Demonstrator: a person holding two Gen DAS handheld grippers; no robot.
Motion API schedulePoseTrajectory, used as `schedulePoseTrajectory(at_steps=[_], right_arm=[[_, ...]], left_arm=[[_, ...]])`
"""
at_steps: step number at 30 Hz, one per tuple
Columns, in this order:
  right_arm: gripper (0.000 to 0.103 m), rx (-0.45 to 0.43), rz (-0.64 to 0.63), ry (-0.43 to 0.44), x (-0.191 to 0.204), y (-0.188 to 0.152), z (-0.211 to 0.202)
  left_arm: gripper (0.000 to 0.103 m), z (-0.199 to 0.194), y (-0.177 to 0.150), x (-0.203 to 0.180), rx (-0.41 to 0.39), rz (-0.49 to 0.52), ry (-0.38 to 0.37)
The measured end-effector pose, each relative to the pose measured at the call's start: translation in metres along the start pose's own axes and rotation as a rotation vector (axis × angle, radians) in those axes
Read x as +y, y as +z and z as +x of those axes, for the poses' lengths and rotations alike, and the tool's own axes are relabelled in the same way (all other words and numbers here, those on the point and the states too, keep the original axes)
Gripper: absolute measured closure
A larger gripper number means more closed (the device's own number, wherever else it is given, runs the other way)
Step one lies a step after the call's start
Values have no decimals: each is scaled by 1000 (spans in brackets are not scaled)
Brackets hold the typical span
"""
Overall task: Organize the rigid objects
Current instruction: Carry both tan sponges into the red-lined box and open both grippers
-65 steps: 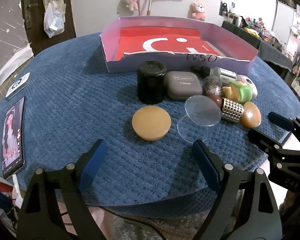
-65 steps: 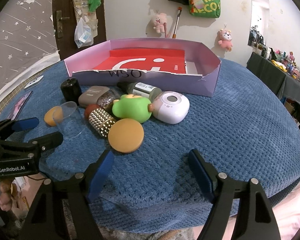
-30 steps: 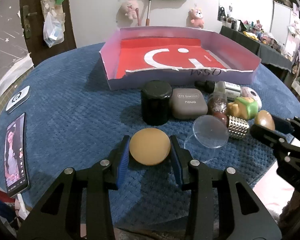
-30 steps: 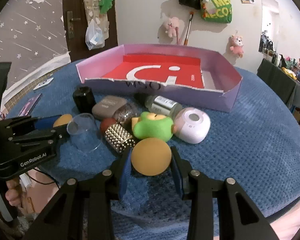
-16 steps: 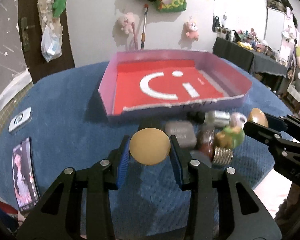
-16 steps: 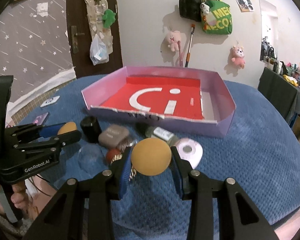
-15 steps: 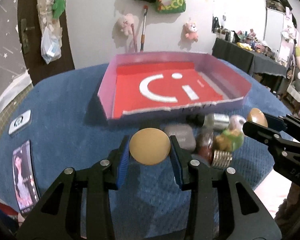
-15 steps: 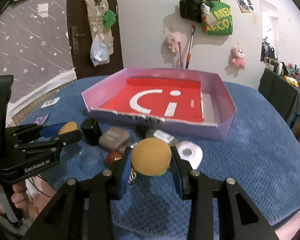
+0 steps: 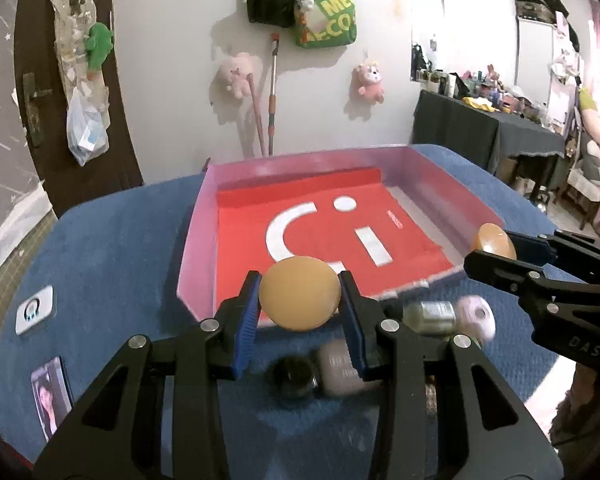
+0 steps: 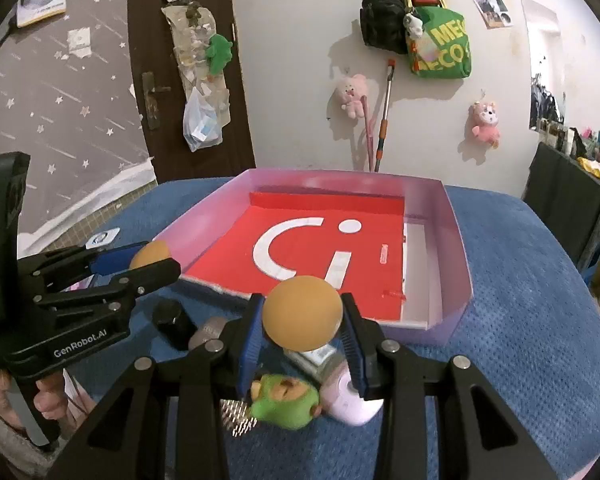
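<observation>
My left gripper (image 9: 299, 300) is shut on a tan round disc (image 9: 299, 298), held in the air over the near wall of the pink box (image 9: 196, 236) with the red floor. My right gripper (image 10: 303, 314) is shut on a second tan round disc (image 10: 303, 313), held above the box's (image 10: 456, 236) near edge. Each gripper also shows in the other view, the right one (image 9: 494, 246) at the right and the left one (image 10: 150, 258) at the left. Below them on the blue cloth lie a black jar (image 9: 294, 374), a grey case (image 9: 338, 366), a small bottle (image 9: 430, 312), a green toy (image 10: 286, 400) and a white-pink round gadget (image 10: 352, 402).
A phone (image 9: 52, 394) and a white tag (image 9: 34, 308) lie on the round blue table's left side. A studded silver piece (image 10: 236, 416) lies by the green toy. A dark side table (image 9: 488, 136) stands at the back right, a door (image 10: 180, 72) at the back left.
Both grippers closed on their discs, lifted them off the cloth and carried them up and forward toward the pink box. The other objects stayed on the cloth.
</observation>
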State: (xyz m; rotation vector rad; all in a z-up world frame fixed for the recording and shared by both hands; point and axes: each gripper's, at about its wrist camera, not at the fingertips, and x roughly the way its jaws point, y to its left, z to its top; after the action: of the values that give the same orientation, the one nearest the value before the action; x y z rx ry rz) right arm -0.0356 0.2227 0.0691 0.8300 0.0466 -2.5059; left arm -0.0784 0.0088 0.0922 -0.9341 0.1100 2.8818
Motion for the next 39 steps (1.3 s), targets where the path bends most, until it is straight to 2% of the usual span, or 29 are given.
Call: schedulePoseTrajectory(at_steps=[15, 21, 36, 39], right_arm=[[63, 18, -28, -16, -24, 49, 43], [63, 71, -17, -4, -35, 57, 69], [63, 171, 10, -15, -54, 68, 124], [63, 191, 16, -16, -58, 69, 133]], left_arm=[[67, 45, 40, 12, 15, 3, -5], [67, 69, 49, 14, 41, 10, -2], [67, 129, 53, 17, 185, -35, -40], [67, 134, 55, 18, 215, -17, -20]])
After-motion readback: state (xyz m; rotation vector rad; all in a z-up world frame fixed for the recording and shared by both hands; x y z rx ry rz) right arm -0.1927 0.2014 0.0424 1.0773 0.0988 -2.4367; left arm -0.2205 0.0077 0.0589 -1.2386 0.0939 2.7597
